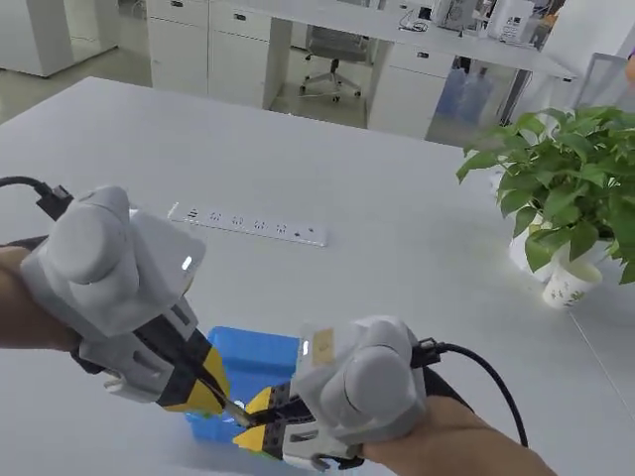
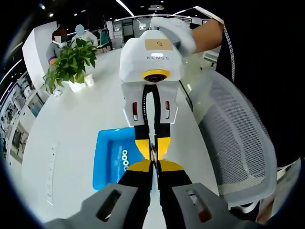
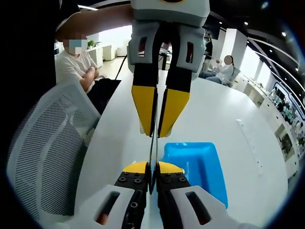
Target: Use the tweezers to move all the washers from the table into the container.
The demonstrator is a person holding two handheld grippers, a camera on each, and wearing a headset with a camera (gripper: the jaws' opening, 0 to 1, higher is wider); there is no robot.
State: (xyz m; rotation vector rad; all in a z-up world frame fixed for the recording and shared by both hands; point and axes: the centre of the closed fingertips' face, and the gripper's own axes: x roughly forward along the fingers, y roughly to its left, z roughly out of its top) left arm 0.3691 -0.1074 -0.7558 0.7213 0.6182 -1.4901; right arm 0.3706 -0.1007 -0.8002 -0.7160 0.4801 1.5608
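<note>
The thin metal tweezers (image 1: 235, 410) run between the two grippers, which face each other tip to tip above the near edge of the blue container (image 1: 248, 352). My left gripper (image 1: 213, 397) comes in from the left and is shut on one end of them. My right gripper (image 1: 256, 416) comes from the lower right and is shut on the other end. In the left gripper view the tweezers (image 2: 153, 155) span from my own jaws to the right gripper (image 2: 151, 143), and several white washers (image 2: 125, 160) lie in a row inside the container (image 2: 107, 162). The right gripper view shows the container (image 3: 195, 162) beside the tweezers (image 3: 153, 143).
A white power strip (image 1: 248, 223) lies on the white table (image 1: 397, 248) beyond the container. A potted green plant (image 1: 566, 188) stands at the right edge. A white mesh chair (image 2: 238, 133) is beside the table. People sit in the background.
</note>
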